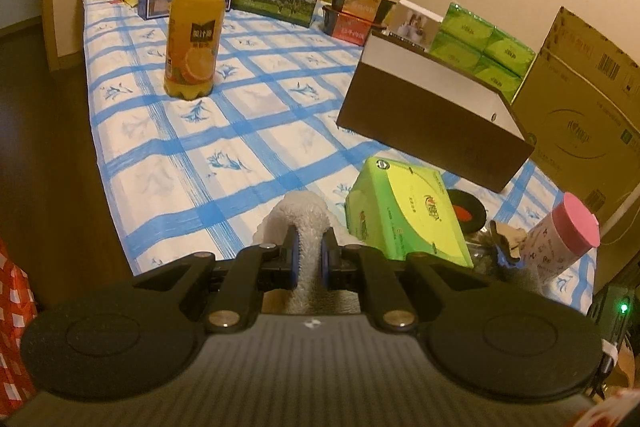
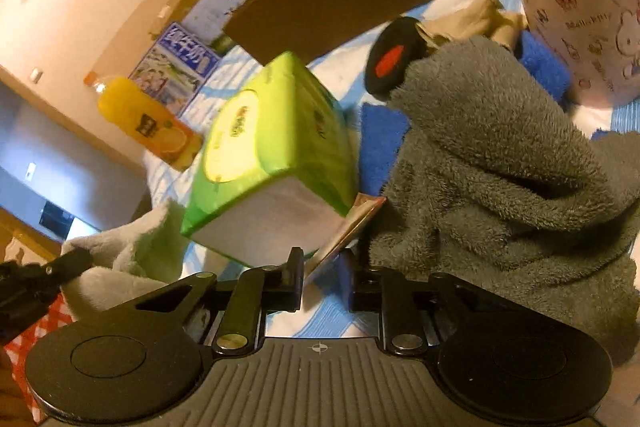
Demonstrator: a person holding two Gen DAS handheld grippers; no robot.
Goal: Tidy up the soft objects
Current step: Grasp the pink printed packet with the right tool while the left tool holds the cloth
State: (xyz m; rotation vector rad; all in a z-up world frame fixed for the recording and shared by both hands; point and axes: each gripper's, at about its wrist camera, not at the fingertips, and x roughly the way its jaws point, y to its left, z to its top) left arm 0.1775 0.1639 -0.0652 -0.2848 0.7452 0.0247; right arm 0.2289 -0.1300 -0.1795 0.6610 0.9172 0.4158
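**Pale towel pinched in my left gripper, flap of the tissue pack between the jaws of my right**

My left gripper (image 1: 308, 251) is clamped on a pale fluffy towel (image 1: 298, 219); the cloth bulges up in a loop ahead of the blue pads and hangs over the near edge of the blue-checked sheet (image 1: 192, 143). Just to its right lies a green tissue pack (image 1: 404, 215), tilted, with a black disc (image 1: 466, 209) behind it and a pink-lidded cup (image 1: 568, 239) further right. An orange juice bottle (image 1: 198, 19) stands upright well back on the sheet, and a dark box (image 1: 432, 107) sits beyond the pack.

My right gripper (image 2: 320, 267) has its jaws narrowly apart, and the end flap (image 2: 346, 231) of the pack's wrapper runs down between them. The view there is blurred, so I cannot tell whether the pads actually press on it. A grey fleece cloth (image 2: 500, 163) is heaped just right of that gripper, touching the disc at its far end, with the patterned cup standing behind it. The pale towel shows again at the left of this view, beside the pack.
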